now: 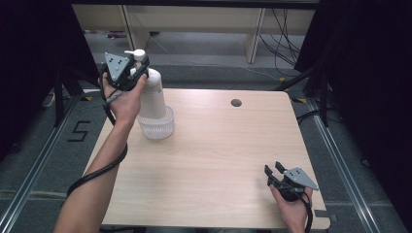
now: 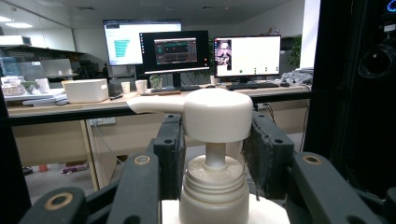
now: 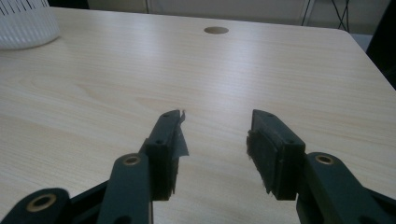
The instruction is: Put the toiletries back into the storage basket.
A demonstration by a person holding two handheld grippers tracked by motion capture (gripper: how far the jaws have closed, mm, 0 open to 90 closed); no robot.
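Left gripper [image 1: 137,73] at upper left, jaws astride the pump [image 2: 217,114] neck of the bottle [image 1: 154,104] in a clear cup [image 1: 158,127], apparently closing on it, likely pressing or lifting next; right gripper [image 1: 273,171] idle, wide open, lower right.

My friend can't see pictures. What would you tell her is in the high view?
A person's left gripper is up at the pump top of a white pump bottle, which stands in a clear ribbed cup at the far left of a light wooden table. The right gripper rests open near the table's front right corner, holding nothing.
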